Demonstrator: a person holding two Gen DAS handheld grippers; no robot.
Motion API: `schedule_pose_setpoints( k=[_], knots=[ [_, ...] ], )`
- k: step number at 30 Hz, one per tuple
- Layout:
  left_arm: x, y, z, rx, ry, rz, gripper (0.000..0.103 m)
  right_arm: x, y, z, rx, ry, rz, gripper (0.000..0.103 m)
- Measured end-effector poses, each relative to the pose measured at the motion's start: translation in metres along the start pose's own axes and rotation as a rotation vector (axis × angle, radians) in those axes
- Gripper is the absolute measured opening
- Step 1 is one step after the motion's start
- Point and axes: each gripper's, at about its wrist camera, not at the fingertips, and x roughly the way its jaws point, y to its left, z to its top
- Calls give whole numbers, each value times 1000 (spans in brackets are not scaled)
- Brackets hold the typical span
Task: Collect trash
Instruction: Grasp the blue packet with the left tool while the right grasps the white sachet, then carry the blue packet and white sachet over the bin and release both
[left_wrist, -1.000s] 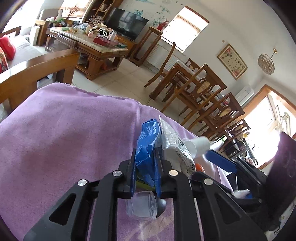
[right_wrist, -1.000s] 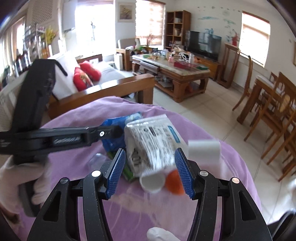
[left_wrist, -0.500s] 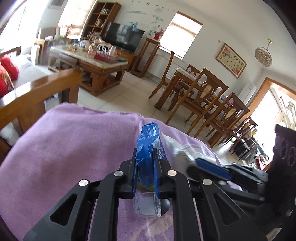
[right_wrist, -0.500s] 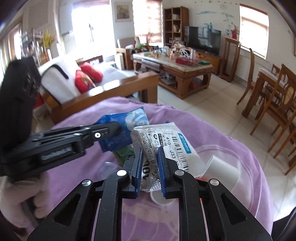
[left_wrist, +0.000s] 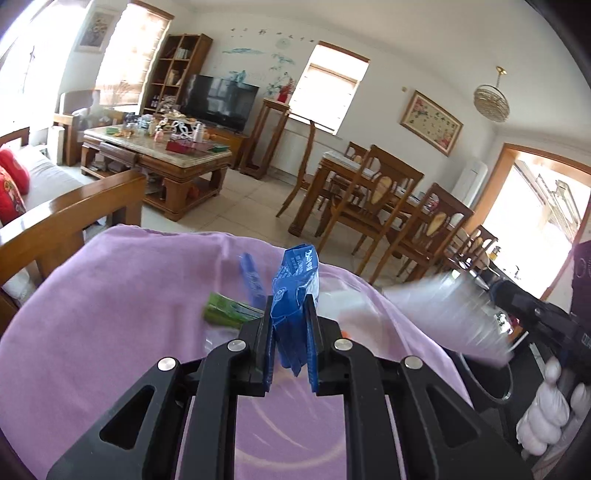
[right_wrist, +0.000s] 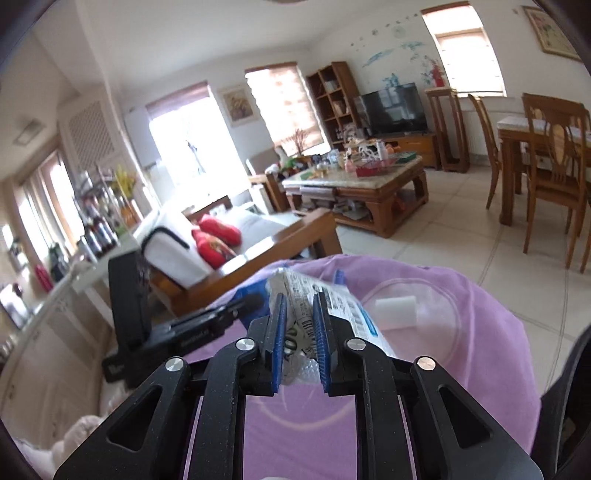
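Blue wrapper (left_wrist: 293, 295) clenched in left gripper (left_wrist: 289, 334) fingers. Right gripper (right_wrist: 299, 332) fingers grasp white printed packet (right_wrist: 332, 306) above purple-clothed worktop (right_wrist: 480, 295).

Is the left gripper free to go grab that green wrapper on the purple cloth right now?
Probably not yet. The left gripper is shut on a blue wrapper, so its jaws are occupied. The green wrapper lies in the open on the purple cloth, just beyond the fingertips; nothing else blocks it.

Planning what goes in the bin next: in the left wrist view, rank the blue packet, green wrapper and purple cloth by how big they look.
1. Purple cloth, by far.
2. Blue packet, though it sits close to the camera in the left claw, so it may look oversized.
3. Green wrapper, partly hidden.
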Motion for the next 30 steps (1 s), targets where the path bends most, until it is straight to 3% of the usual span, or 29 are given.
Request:
schedule_pose_setpoints(
  k=[2,4,7,9,11,12,13,16,19,24,30],
  knots=[
    [-6,-19,-6,21,1,-19,14,-34,-15,-7,31,-32,15,2],
    [-7,-43,-11,58,11,-22,15,-58,-27,-14,27,-47,-25,2],
    [-1,-61,-23,76,33,-21,15,-71,-51,-34,46,13,-34,2],
    [3,-69,-31,75,48,-25,15,-73,-63,-55,29,52,-98,2],
    [4,-74,-40,74,56,-24,15,-62,-78,-74,53,136,-96,19],
    [4,-76,-44,75,62,-22,15,-55,-86,-84,74,181,-97,54],
    [5,-78,-46,74,68,-19,15,-48,-89,-92,84,208,-102,74],
    [5,-80,-55,79,80,-4,15,-31,-83,-109,46,282,-96,78],
    [2,-78,-59,78,80,14,15,-5,-58,-116,-81,340,-176,87],
    [-4,-72,-61,73,73,38,15,32,-33,-122,-194,446,-245,87],
    [-6,-67,-61,65,68,16,15,24,-32,-124,-171,423,-218,61]
  ],
)
